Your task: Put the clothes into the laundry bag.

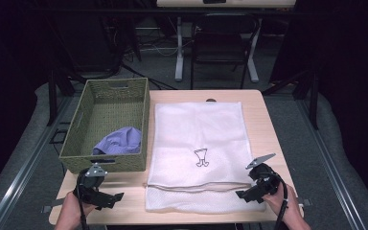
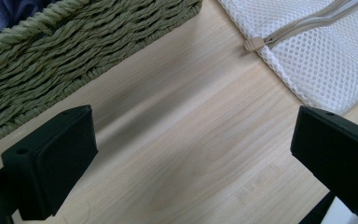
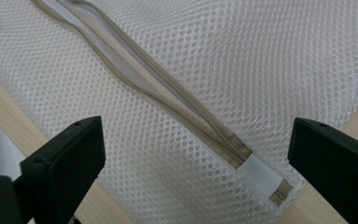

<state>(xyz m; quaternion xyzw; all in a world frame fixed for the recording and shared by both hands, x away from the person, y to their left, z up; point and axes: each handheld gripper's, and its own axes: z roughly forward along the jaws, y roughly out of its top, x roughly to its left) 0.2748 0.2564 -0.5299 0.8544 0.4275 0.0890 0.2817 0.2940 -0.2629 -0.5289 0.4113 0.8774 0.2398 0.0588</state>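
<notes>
A white mesh laundry bag (image 1: 199, 148) lies flat on the wooden table (image 1: 263, 120), its beige zipper (image 1: 196, 186) running across near the front edge. My left gripper (image 1: 117, 197) hovers open over bare wood in front of the basket, with the zipper's end (image 2: 251, 44) up ahead of its jaws. At the bag's front right corner my right gripper (image 1: 242, 194) is open, jaws wide on either side of the zipper's closed end (image 3: 261, 175). Nothing is held in either. A green woven basket (image 1: 106, 125) at the left holds a lilac cloth (image 1: 120, 140).
The table's front edge lies just below both hands. The basket's front wall (image 2: 51, 60) stands close beside the left gripper. Beyond the table's far edge stand a dark chair (image 1: 223, 45) and white desk legs (image 1: 178, 52). Metal rails run along both sides.
</notes>
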